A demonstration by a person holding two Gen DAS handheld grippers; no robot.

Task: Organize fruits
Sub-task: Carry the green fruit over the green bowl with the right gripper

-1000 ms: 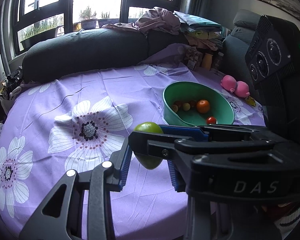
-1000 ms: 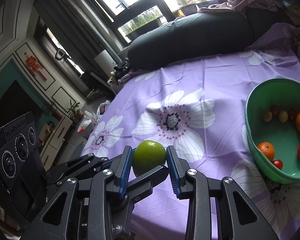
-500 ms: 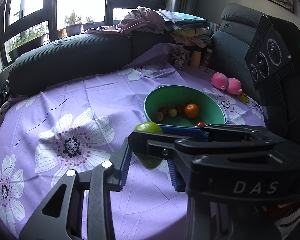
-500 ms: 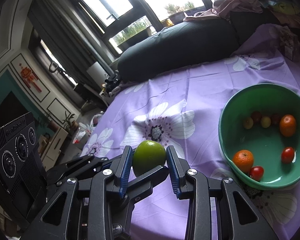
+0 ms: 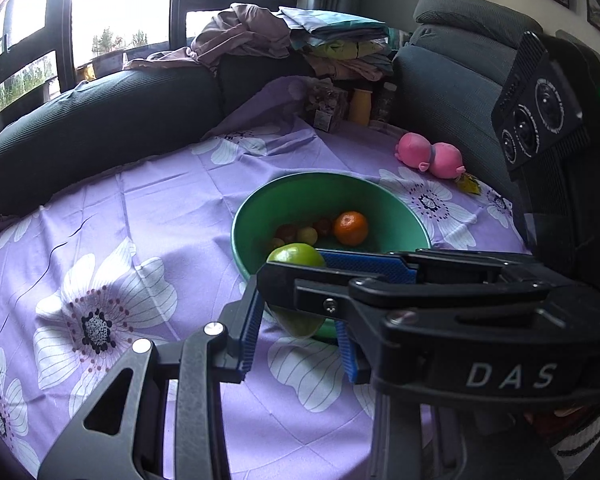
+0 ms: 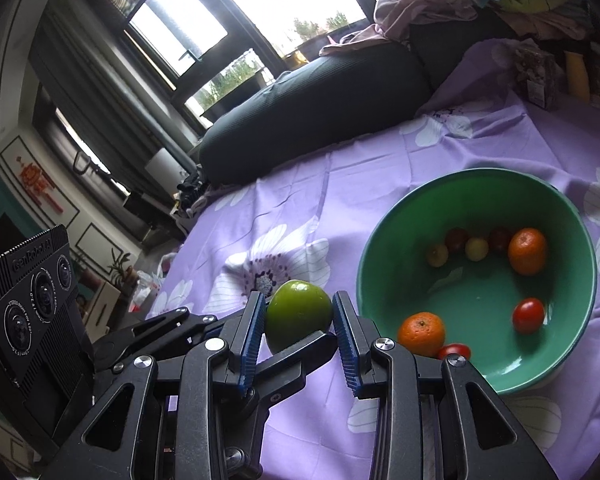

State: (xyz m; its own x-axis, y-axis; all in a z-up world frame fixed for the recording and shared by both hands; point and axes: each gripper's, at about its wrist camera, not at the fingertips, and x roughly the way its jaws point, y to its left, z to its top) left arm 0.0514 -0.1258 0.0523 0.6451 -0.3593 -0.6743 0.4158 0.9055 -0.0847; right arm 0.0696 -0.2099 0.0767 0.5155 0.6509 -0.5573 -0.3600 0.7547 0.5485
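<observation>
A round green fruit (image 6: 298,314) sits between the blue pads of my right gripper (image 6: 299,300), which is shut on it. In the left wrist view the same green fruit (image 5: 296,254) is also pinched by my left gripper (image 5: 297,308), and the right gripper's black body (image 5: 460,312) crosses in front of it. The fruit hangs above the purple cloth, just at the near rim of the green bowl (image 6: 480,174) (image 5: 300,180). Inside the bowl lie two oranges (image 6: 527,251) (image 6: 421,333), red tomatoes (image 6: 528,315) and a few small fruits (image 6: 476,248).
The purple flowered tablecloth (image 5: 140,220) covers a round table. A dark sofa cushion (image 5: 100,120) runs along the far edge, with piled clothes (image 5: 284,36) on it. A pink toy (image 5: 430,154) and a yellow bottle (image 5: 360,106) stand beyond the bowl.
Both grippers, still clamped on the green fruit, have moved across the table toward the bowl. The bowl now lies right beside and behind the fruit.
</observation>
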